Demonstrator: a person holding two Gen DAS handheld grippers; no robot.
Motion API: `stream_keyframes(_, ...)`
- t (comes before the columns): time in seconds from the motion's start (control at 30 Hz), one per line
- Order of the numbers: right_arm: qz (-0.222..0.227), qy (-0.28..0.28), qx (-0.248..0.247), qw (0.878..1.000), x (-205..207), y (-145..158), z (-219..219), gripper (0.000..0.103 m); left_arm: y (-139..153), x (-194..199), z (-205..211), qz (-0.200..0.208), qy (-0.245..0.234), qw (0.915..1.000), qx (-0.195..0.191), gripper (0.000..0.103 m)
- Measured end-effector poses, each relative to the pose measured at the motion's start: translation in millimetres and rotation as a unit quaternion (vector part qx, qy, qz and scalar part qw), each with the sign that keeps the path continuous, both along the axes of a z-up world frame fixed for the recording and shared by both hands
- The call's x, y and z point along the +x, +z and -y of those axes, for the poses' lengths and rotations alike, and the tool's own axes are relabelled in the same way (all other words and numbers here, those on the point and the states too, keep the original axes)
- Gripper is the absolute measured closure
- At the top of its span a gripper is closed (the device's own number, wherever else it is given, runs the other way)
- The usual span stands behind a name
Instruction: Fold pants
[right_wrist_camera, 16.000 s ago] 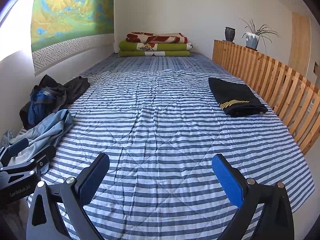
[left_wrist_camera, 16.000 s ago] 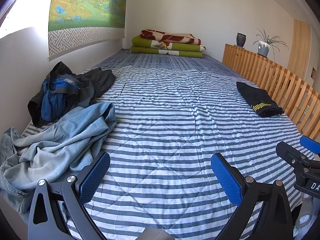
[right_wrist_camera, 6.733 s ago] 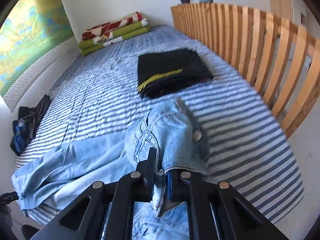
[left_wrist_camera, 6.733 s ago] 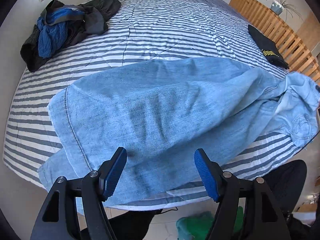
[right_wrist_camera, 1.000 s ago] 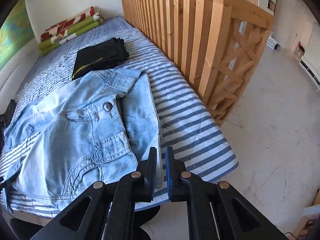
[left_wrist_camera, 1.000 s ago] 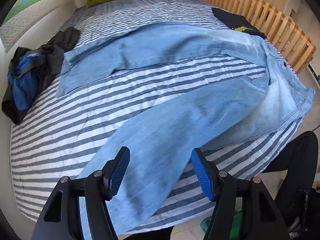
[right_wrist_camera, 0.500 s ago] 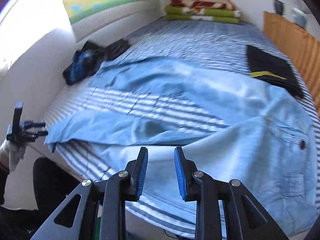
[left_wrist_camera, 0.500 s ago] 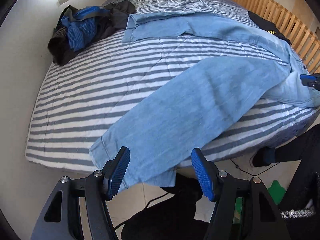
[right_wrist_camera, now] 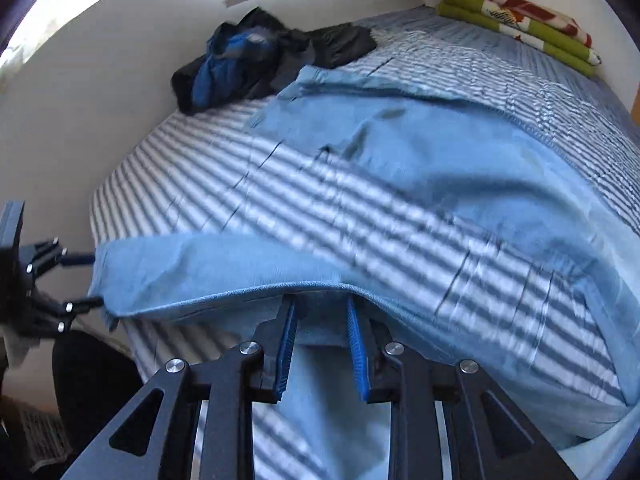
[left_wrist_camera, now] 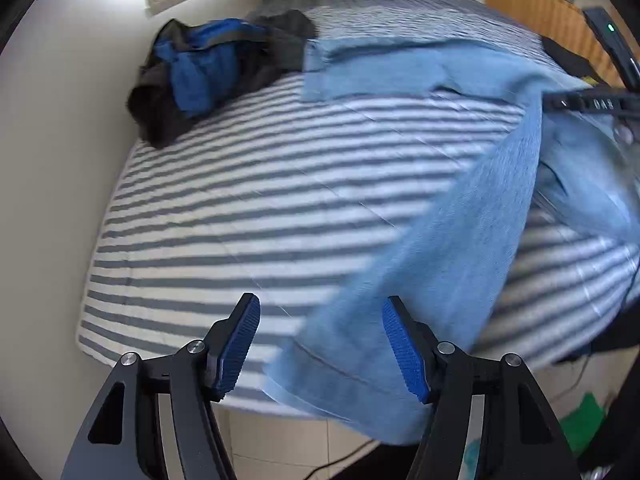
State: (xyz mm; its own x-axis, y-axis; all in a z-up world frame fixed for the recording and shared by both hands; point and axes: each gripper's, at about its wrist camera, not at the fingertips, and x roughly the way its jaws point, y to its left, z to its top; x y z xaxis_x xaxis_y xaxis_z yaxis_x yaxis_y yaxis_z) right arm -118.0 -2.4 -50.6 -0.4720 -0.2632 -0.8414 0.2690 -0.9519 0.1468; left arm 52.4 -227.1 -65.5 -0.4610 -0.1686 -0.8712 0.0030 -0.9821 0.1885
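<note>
The light blue denim jeans [left_wrist_camera: 452,248] lie spread on the striped bed cover [left_wrist_camera: 256,200], legs splayed apart in a V. The near leg runs along the bed's front edge, its hem overhanging above the tiled floor [left_wrist_camera: 280,444]. The far leg reaches toward the pile of dark and blue clothes [left_wrist_camera: 208,72] by the wall; its hem lies just beside that pile.

Left gripper [left_wrist_camera: 320,344]: jaws stand wide apart. The hem of the near leg lies beneath and between the blue pads [left_wrist_camera: 240,344], which do not press on it.

Right gripper [right_wrist_camera: 320,352]: jaws have just been opening and now stand narrowly parted. It hovers over the near leg's edge; denim shows through the gap, but the pads are not seen to clamp it.

Legible writing: white characters on the right gripper's body, seen at the right edge of the left wrist view, too blurred to read with certainty.

Background: folded green and red blankets [right_wrist_camera: 520,20] at the far end of the bed, a wooden slatted rail [left_wrist_camera: 540,12], and a folded black garment beside it [left_wrist_camera: 568,56].
</note>
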Motion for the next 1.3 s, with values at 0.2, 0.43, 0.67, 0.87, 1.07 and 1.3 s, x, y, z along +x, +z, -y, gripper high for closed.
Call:
stream_keyframes(0.2,0.027,-0.071,-0.034,0.997,-51.8,-10.1,-24.7,0.08,23.7,-17.1,39.4,-0.033,0.031,0.9962,0.075,0.036)
stream_keyframes(0.43,0.035,0.029,-0.021,0.999,25.8,-3.4,-36.6,0.072,5.7,31.9,7.1,0.006,-0.067,0.9951,0.073,0.023)
stream_keyframes(0.67,0.034,0.072,0.037,0.996,108.3,-28.0,-37.6,0.067,-18.5,31.7,-23.8,0.012,-0.092,0.9955,0.02,0.024)
stream_keyframes(0.87,0.015,0.059,0.058,0.996,133.5,-29.7,-48.2,0.067,2.2,-36.0,48.0,-0.026,0.089,0.9951,0.034,0.027)
stream_keyframes(1.07,-0.016,0.084,0.084,0.993,142.3,-25.8,-34.8,0.066,6.1,-22.5,92.9,-0.011,0.131,0.9785,0.159,0.025)
stream_keyframes(1.3,-0.015,0.119,0.124,0.985,138.0,-49.1,-9.2,0.064,-41.6,15.5,84.4,0.062,0.137,0.9634,0.222,0.023)
